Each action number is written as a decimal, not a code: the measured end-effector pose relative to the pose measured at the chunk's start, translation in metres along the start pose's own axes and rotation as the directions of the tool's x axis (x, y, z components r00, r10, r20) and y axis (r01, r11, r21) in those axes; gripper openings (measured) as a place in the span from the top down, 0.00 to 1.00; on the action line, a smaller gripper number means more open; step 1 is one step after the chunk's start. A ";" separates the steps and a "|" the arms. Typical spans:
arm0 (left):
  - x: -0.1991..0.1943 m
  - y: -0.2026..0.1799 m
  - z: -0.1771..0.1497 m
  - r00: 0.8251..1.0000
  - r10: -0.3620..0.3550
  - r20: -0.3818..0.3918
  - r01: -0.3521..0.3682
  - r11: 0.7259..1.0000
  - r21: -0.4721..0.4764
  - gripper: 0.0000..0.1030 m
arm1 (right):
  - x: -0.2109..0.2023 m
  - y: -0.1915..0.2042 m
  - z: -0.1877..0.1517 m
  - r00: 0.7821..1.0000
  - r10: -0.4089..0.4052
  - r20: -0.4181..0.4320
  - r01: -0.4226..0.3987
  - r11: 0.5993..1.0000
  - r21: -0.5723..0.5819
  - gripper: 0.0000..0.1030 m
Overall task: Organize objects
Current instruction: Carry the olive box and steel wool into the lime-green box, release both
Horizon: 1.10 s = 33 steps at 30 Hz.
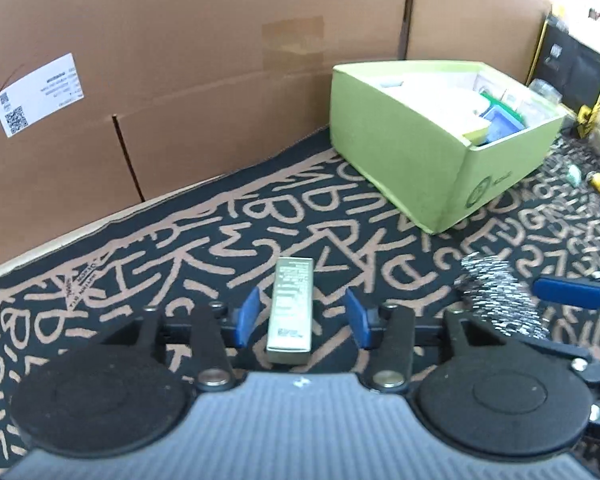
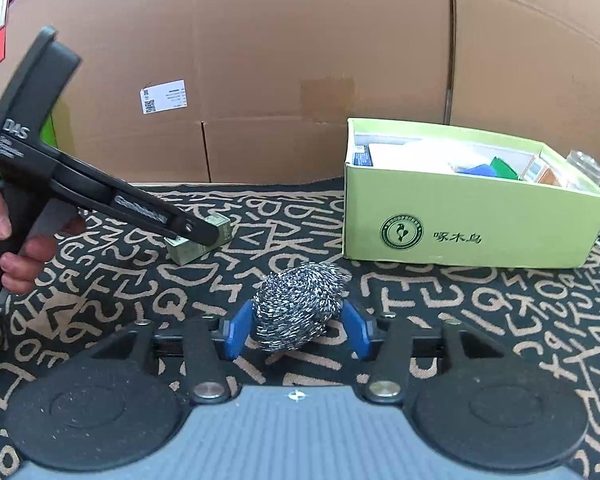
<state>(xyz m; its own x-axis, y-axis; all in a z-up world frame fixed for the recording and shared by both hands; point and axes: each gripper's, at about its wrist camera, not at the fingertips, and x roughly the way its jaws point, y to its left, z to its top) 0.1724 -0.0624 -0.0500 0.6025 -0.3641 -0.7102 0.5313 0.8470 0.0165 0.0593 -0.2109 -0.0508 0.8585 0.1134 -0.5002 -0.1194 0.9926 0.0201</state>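
Left tool point(image 1: 303, 316) is standing open around a small carton point(image 1: 291, 309), right tool point(image 2: 297, 330) loosely straddling a steel scourer point(image 2: 298, 308) that could be springing free toward the green box point(image 2: 460, 236) at two o'clock.

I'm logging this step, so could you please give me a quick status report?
Left gripper open, small box between jaws, ungripped. Right gripper open around steel scourer. Green box ahead, path clear.

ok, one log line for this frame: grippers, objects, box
left gripper: open, astride small box | right gripper: open around steel scourer | green box: open, part-filled
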 end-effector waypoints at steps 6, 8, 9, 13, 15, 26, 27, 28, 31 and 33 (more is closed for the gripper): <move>0.013 0.002 0.000 0.999 0.017 -0.039 -0.018 0.999 -0.043 0.69 | 0.015 0.001 -0.001 0.999 0.019 -0.026 -0.020 1.000 -0.009 0.53; 0.012 0.003 0.000 0.999 0.006 -0.048 -0.009 0.998 -0.063 0.78 | 0.019 0.001 -0.002 0.999 0.025 -0.038 -0.025 1.000 -0.005 0.61; 0.010 0.002 0.001 0.999 -0.001 -0.053 -0.002 0.998 -0.068 0.78 | 0.018 0.000 -0.003 0.999 0.030 -0.037 -0.030 1.000 0.002 0.65; -0.009 -0.007 0.006 0.999 -0.045 -0.021 0.043 0.996 -0.073 0.78 | 0.009 -0.009 -0.004 0.997 0.067 -0.022 -0.066 0.997 0.047 0.70; -0.023 -0.016 0.013 0.997 -0.070 0.019 0.071 0.996 -0.061 0.78 | 0.000 -0.015 -0.002 0.997 0.079 0.006 -0.080 0.995 0.065 0.70; -0.061 -0.085 0.096 0.946 -0.224 0.235 0.226 0.974 0.021 0.78 | -0.049 -0.078 0.045 0.959 -0.101 0.265 0.074 0.991 0.111 0.69; -0.058 -0.092 0.105 0.944 -0.232 0.234 0.233 0.972 0.023 0.78 | -0.047 -0.085 0.050 0.952 -0.130 0.276 0.101 0.988 0.115 0.69; -0.052 -0.099 0.112 0.943 -0.239 0.231 0.240 0.970 0.025 0.78 | -0.044 -0.093 0.055 0.946 -0.157 0.285 0.126 0.984 0.123 0.69; -0.032 -0.119 0.135 0.946 -0.229 0.228 0.228 0.973 0.031 0.78 | -0.031 -0.116 0.069 0.921 -0.230 0.316 0.193 0.971 0.143 0.69; -0.015 -0.127 0.150 0.951 -0.220 0.215 0.222 0.975 0.016 0.78 | -0.018 -0.130 0.077 0.905 -0.274 0.327 0.241 0.961 0.137 0.69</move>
<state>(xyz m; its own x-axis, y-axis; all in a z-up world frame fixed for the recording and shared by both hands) 0.1853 -0.2226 0.0645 0.5845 -0.6163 -0.5278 0.6615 0.7386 -0.1299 0.0982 -0.3388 0.0222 0.9722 -0.1551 -0.1754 0.1606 0.9869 0.0175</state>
